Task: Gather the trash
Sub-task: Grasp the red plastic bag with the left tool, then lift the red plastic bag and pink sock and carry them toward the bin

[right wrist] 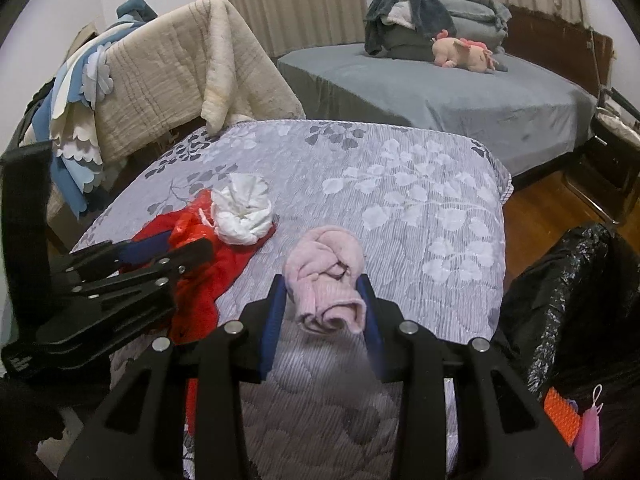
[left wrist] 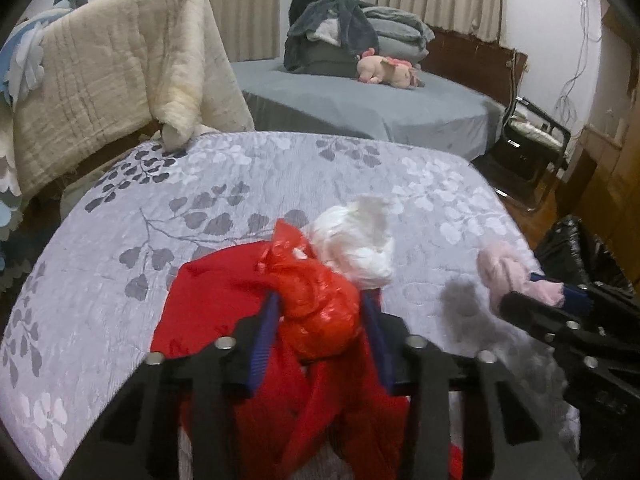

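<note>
My left gripper [left wrist: 320, 300] is shut on a crumpled red plastic bag [left wrist: 316, 304], just above a red garment [left wrist: 224, 300] on the grey floral quilt [left wrist: 200, 184]. A white crumpled plastic bag [left wrist: 356, 244] lies just beyond it. My right gripper [right wrist: 324, 292] is shut on a rolled pink cloth [right wrist: 326, 276] and holds it a little above the quilt [right wrist: 420, 200]. The right gripper also shows in the left wrist view [left wrist: 560, 296], and the left gripper in the right wrist view [right wrist: 168, 248]. The white bag [right wrist: 242, 216] lies left of the pink cloth.
A black trash bag [right wrist: 560, 280] stands open at the bed's right side, also in the left wrist view [left wrist: 580, 252]. A beige blanket [left wrist: 120, 68] hangs over a chair at the far left. A second bed [right wrist: 460, 92] with a pink plush lies behind. Wooden floor lies to the right.
</note>
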